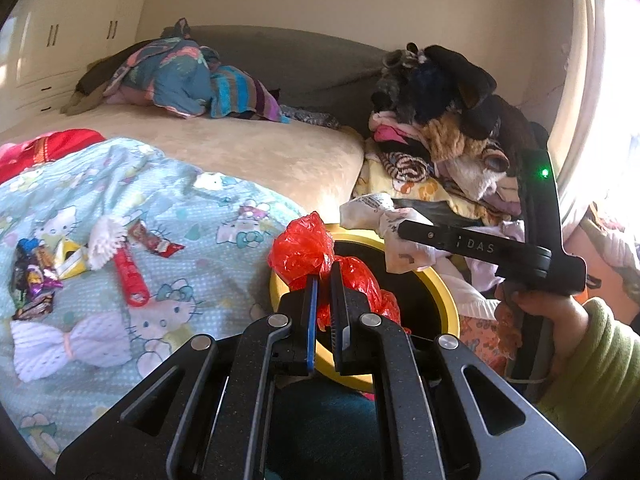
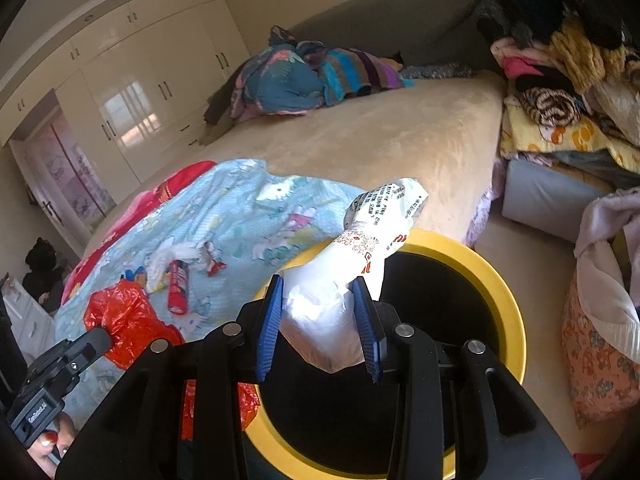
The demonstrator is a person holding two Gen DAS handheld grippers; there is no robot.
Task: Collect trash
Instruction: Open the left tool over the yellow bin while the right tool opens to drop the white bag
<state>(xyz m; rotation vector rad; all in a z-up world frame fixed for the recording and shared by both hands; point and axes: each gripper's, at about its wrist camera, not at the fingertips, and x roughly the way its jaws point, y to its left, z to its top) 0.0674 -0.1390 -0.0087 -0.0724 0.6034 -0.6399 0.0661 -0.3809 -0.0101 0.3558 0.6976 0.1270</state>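
My left gripper [image 1: 325,280] is shut on a crumpled red plastic bag [image 1: 304,246] and holds it over the left rim of a yellow bin [image 1: 450,312] with a black inside. My right gripper [image 2: 318,312] is shut on a white printed wrapper [image 2: 376,232] and holds it above the bin's [image 2: 504,288] mouth. In the left wrist view the right gripper [image 1: 404,232] shows with the wrapper [image 1: 372,210] at its tip. The red bag [image 2: 128,316] also shows at lower left in the right wrist view.
On the Hello Kitty blanket [image 1: 192,216] lie a red tube [image 1: 130,276], a candy wrapper [image 1: 154,240], a white paper cup liner [image 1: 104,240], foil wrappers [image 1: 34,280] and a white mesh bundle [image 1: 68,346]. Piled clothes [image 1: 448,128] stand at right; a floral bag [image 2: 596,356] stands beside the bin.
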